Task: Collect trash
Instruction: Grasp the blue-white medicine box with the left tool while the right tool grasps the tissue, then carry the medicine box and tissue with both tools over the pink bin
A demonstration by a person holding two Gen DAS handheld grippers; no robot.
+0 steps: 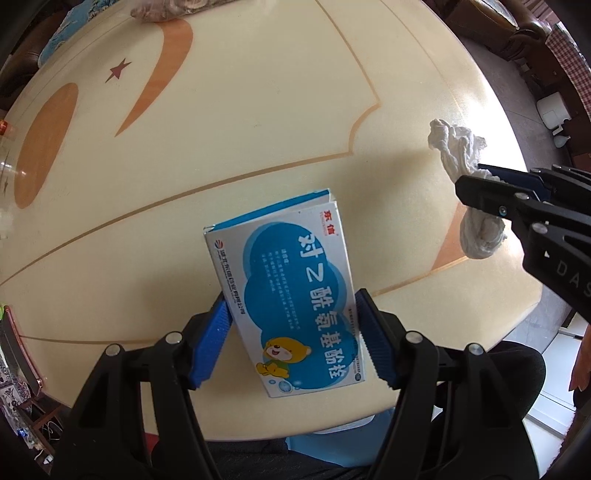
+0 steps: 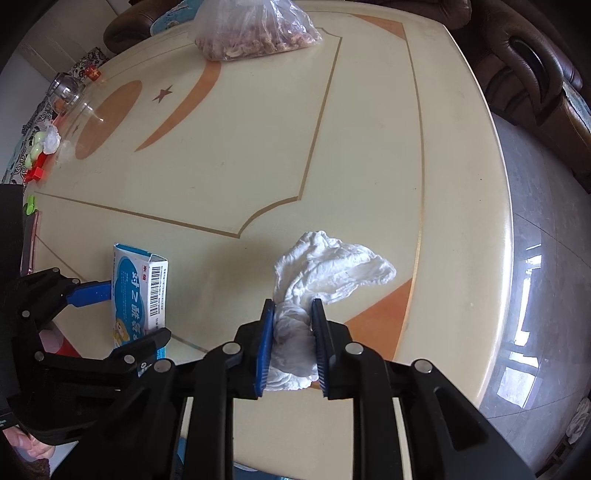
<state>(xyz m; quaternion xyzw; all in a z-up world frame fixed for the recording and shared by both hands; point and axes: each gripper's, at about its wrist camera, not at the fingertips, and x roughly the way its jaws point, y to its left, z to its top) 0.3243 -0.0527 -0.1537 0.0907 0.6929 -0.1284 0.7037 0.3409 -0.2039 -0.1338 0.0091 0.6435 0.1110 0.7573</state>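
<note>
Grippers both have something in them right now. Left gripper [image 1: 291, 339] has its blue pads pressed on the two long sides of a blue-and-white medicine box [image 1: 291, 291] — cartoon bear on the front, barcode on one narrow side. From the right wrist view the box looks to be standing on end over the tabletop [image 2: 258, 147], though I can't tell if its bottom edge is touching the surface or just off it.

Right gripper [image 2: 291, 343] is clamped tight on a crumpled white tissue [image 2: 325, 269]. The wad is pinched in the middle, so one bunch sticks out past the fingertips and another bulges out behind the pads. In the left wrist view it looks clear of the surface, off to the right of the box and well apart from it.

Tabletop is cream with tan lines, orange shapes and a little dark star. Other stuff on it: a clear plastic bag [image 2: 255, 33] of something brownish at the far edge, a glass jar [image 2: 68, 90] at the far left, and another small white wad [image 2: 51, 140] next to some red and green bits. Brown sofa [image 2: 535, 66] sits beyond the table.
</note>
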